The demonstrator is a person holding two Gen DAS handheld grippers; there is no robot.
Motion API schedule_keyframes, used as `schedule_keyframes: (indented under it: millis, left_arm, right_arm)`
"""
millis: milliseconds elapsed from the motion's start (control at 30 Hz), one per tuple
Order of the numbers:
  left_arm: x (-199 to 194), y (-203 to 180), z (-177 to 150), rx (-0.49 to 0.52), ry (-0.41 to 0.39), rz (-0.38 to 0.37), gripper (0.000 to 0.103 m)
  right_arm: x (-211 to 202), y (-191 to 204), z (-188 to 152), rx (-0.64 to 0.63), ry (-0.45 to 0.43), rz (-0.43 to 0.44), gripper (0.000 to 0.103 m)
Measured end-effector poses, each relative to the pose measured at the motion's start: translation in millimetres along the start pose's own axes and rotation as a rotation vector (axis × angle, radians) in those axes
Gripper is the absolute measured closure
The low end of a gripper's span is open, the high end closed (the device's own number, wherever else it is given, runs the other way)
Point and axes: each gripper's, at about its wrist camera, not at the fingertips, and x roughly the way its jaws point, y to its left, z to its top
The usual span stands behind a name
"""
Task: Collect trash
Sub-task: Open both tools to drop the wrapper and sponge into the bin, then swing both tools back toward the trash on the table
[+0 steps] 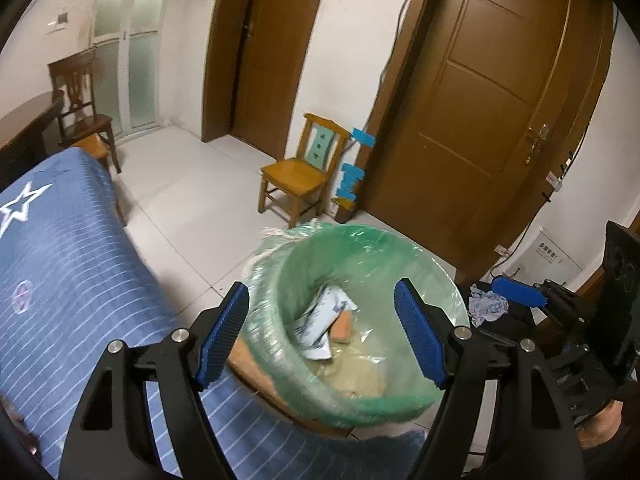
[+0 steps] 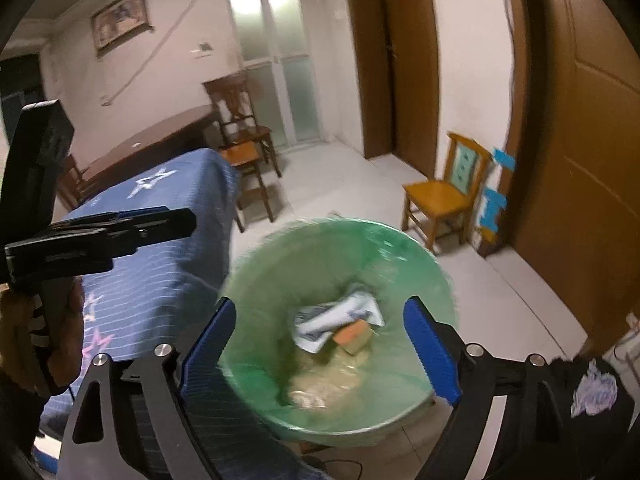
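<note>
Along the left edge of the left wrist view, a bed with a blue striped cover [image 1: 72, 280] and a white star fills the lower left; a dark wooden chair [image 1: 82, 108] stands behind it in the upper left.

Lower centre, the left gripper [image 1: 322, 336] hangs over the bin, jaws standing wide, nothing between the pads. Its blue ribbed pads [image 1: 222, 340] frame the bin mouth.

Bin [image 1: 360, 400]: round, lined with a thin green plastic bag [image 1: 280, 280], sitting on the pale tiled floor just beside the bed's corner. Inside lie a crumpled white-and-blue wrapper [image 1: 324, 320], an orange-topped sponge-like block [image 1: 344, 326] touching it, and some clear film at the bottom. Trash is already in the bin.

Centre background: a small yellow wooden chair [image 1: 300, 172] against the wall, brown door [image 1: 480, 120] to its right.

Far right of that view: the right gripper's blue pad shows at the edge, with another crumpled blue-and-white scrap [image 1: 486, 306] beside it on a dark surface, outside the bin.

Right wrist view, same order: left edge, a hand [image 2: 24, 344] holds the other gripper's handle; lower centre, the right gripper [image 2: 330, 348] is spread wide and empty above the bin; lower right, the scrap [image 2: 596, 394] lies on dark fabric.

Handling judgement: that scrap looks featherlight, soft and crushable; pinch it across its bunched middle, closing nearly fully. Thin liner is slippery and tears easily; avoid snagging it.
</note>
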Motion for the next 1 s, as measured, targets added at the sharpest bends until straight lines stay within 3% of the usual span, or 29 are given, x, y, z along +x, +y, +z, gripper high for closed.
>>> schedule_keyframes:
  millis: [267, 333, 533, 800, 900, 1000]
  left_arm:
    - [-91.2, 35.0, -23.4, -0.02, -0.13, 0.095, 0.031]
    - [-112.9, 44.5, -33.4, 0.017, -0.125, 0.137, 0.025]
    - [-183.7, 93.2, -68.8, 0.065, -0.118, 0.248, 0.021]
    - [-296.6, 220.3, -132.3, -0.01, -0.08, 0.455, 0.021]
    - [-313.9, 262.6, -159.3, -0.03, -0.025, 0.509, 0.021]
    - [-311.6, 288.8, -179.0, -0.03, 0.036, 0.518, 0.021]
  right_arm:
    - [-8.4, 86.3, 1.8, -0.103, -0.05, 0.121, 0.012]
    - [-6.9, 105.4, 0.8, -0.117, -0.054, 0.149, 0.011]
    - [2.6, 166.0, 0.2, -0.173, -0.044, 0.234, 0.011]
    - [22.7, 232.4, -13.2, -0.224, 0.003, 0.334, 0.01]
    - [31.5, 263.4, -19.0, -0.242, 0.038, 0.395, 0.01]
    - [43.7, 295.6, -27.6, -0.24, 0.088, 0.473, 0.01]
